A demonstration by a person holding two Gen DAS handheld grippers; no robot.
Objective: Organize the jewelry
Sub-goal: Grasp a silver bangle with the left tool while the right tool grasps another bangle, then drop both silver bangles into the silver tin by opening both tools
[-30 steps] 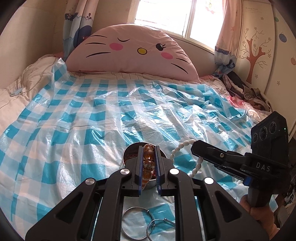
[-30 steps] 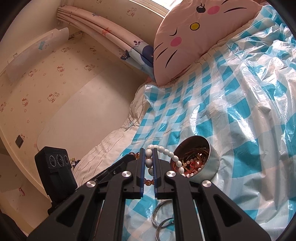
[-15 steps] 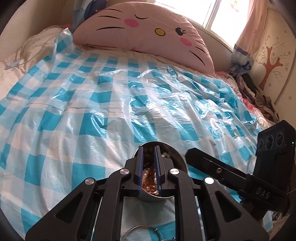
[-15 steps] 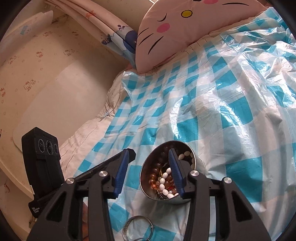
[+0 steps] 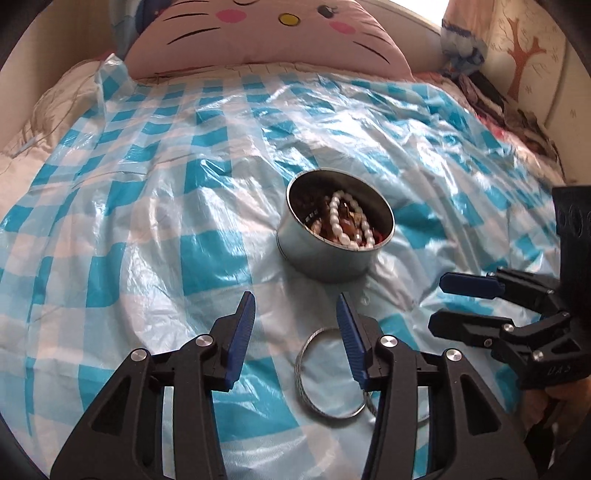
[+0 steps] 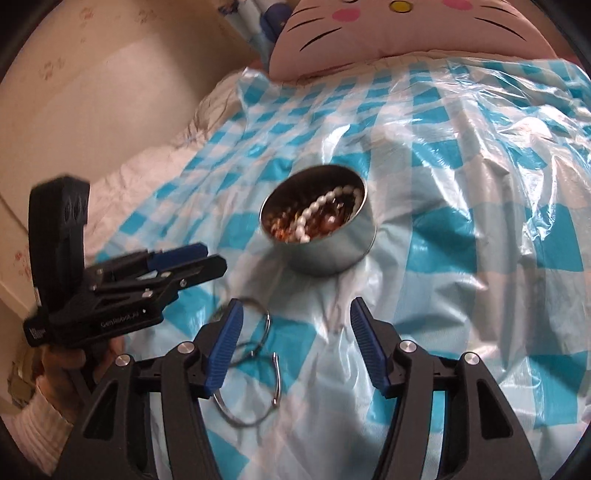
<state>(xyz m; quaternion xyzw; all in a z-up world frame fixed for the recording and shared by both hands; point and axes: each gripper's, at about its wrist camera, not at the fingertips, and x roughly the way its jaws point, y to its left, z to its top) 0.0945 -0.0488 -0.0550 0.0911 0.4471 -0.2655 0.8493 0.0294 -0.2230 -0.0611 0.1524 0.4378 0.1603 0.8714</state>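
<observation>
The left hand-held gripper (image 5: 295,334) hangs spread wide and empty, and the right hand-held gripper (image 6: 295,345) is likewise parted with nothing held. Just short of the metal tin (image 5: 325,254), on the near side, lie the silver bangles (image 5: 328,376); inside the tin sit a white bead strand (image 5: 345,221) and amber beads. The bangles look next: pinch a rim squarely, since thin metal may slip on slick plastic. Around the tin spreads a blue-checked plastic sheet (image 5: 147,206) over a bed; beyond it, a pink cat pillow (image 5: 266,33).

Both bead strings now lie in the tin (image 5: 325,254); each hand-held gripper has opened and backed off.
</observation>
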